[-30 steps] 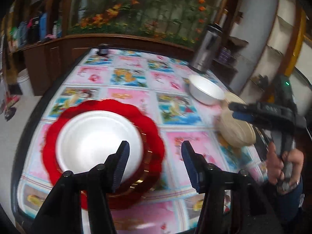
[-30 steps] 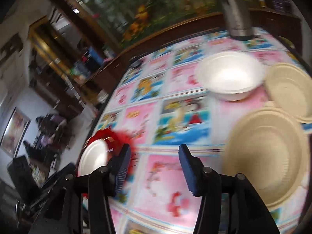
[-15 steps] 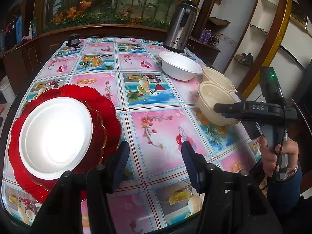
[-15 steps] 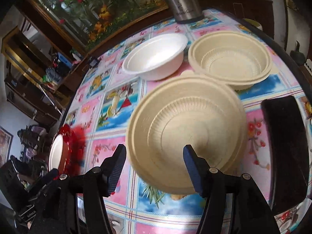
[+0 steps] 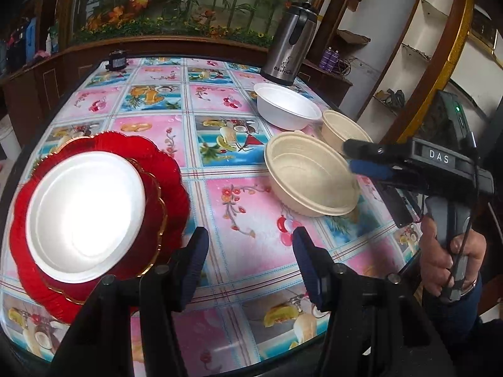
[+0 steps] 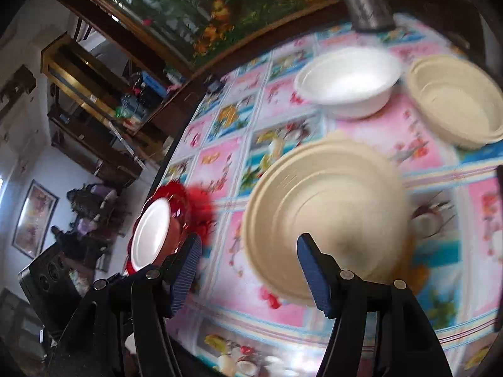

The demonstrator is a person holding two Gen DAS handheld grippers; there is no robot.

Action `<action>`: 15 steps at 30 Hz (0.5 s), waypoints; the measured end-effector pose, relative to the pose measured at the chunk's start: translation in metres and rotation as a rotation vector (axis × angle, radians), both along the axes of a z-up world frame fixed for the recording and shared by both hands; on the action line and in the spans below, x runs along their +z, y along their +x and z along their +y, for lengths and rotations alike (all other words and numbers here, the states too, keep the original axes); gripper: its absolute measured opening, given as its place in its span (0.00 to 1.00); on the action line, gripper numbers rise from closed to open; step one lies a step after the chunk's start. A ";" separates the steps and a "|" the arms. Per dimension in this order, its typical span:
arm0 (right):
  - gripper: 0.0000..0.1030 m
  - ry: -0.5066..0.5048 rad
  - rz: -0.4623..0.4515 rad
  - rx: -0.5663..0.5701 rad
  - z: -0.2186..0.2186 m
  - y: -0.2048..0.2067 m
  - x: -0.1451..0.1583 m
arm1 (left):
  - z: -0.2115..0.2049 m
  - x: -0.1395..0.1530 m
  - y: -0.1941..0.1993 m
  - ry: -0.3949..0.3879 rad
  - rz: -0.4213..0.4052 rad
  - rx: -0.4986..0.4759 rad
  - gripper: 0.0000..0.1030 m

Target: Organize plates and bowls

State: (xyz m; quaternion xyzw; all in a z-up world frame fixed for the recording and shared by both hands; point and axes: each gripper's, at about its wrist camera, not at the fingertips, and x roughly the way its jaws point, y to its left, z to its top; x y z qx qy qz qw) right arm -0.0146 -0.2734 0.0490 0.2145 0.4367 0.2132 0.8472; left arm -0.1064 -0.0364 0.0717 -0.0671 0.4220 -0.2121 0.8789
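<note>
Plates looked sorted: the white round foam plate (image 5: 85, 216) sat on the red scalloped plastic plates (image 5: 166, 169), which lay stacked at the left of the table with the pink and blue fruit-print cloth (image 5: 242, 229). We counted two red plates by the gold rims, though not with certainty.

Bowls looked undone. The white foam bowl (image 5: 284, 106), the small beige fibre bowl (image 5: 341, 128) and the large beige fibre bowl (image 5: 309, 177) each stood separately on the right side, close together, none nested.

We judged the task roughly half finished, with bowl stacking left.

Left gripper (image 5: 250, 264) hovered over the cloth between the plate stack and the large beige bowl, fingers spread and empty.

Right gripper (image 6: 248, 270) was also spread and held nothing. From the left wrist view its fingers reached over the near rim of the large beige bowl, one above the other. We could not tell whether they touched it.

View differences:
- Left wrist showed the right gripper body marked DAS, the hand holding it (image 5: 446, 251), the steel thermos jug (image 5: 289, 44) in full, and a small dark object (image 5: 116, 60) at the far edge.
- Right wrist was motion-blurred. It showed the large beige bowl's ribbed interior right ahead of the fingers, the plate stack edge-on, and the room to the left.
</note>
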 end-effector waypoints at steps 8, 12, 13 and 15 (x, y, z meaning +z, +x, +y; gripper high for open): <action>0.43 -0.100 0.020 -0.207 -0.070 0.013 -0.021 | -0.027 -0.008 0.001 -0.014 0.044 -0.064 0.53; 0.31 -0.034 0.047 -0.131 -0.060 0.011 -0.035 | -0.030 -0.010 0.004 -0.005 0.051 -0.059 0.53; 0.30 -0.037 0.035 -0.111 -0.053 0.006 -0.033 | -0.030 -0.010 0.004 -0.003 0.052 -0.058 0.53; 0.25 -0.046 0.028 -0.076 -0.041 -0.002 -0.030 | -0.029 -0.010 0.006 -0.002 0.054 -0.054 0.53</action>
